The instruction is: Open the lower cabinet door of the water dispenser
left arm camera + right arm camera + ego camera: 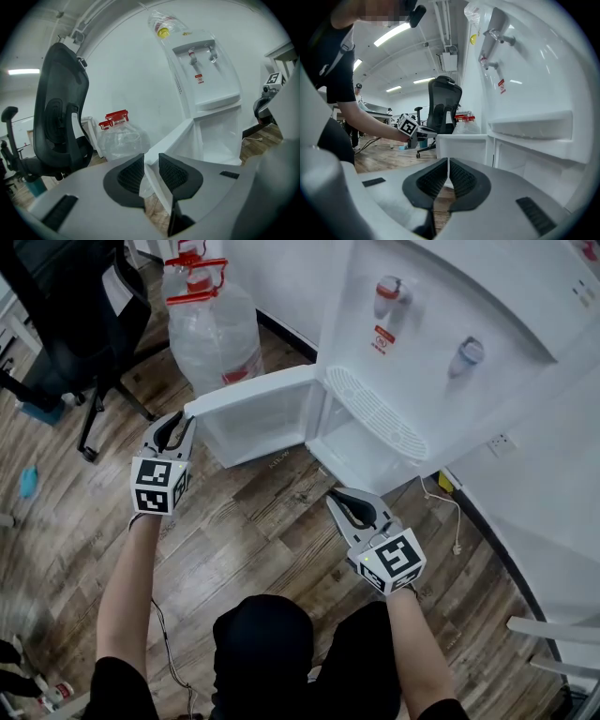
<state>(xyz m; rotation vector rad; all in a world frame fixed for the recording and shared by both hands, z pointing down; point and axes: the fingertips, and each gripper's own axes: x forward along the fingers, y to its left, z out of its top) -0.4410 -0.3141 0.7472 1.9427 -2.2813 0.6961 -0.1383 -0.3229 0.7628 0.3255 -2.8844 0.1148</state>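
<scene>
The white water dispenser (450, 343) stands against the wall, and its lower cabinet door (262, 413) is swung wide open to the left, so the empty white compartment (366, 451) shows. My left gripper (178, 420) is at the door's free end. In the left gripper view the door's edge (173, 138) runs between the pads of the left gripper (151, 161), which close on it. My right gripper (336, 493) hangs over the wood floor in front of the dispenser's base, shut and empty. In the right gripper view the right gripper (448, 166) points at the door (461, 147).
A large clear water bottle (216, 329) with a red cap stands behind the open door. A black office chair (75, 324) is at the far left. A wall socket (502, 442) and a loose white cable (457, 521) lie to the right of the dispenser.
</scene>
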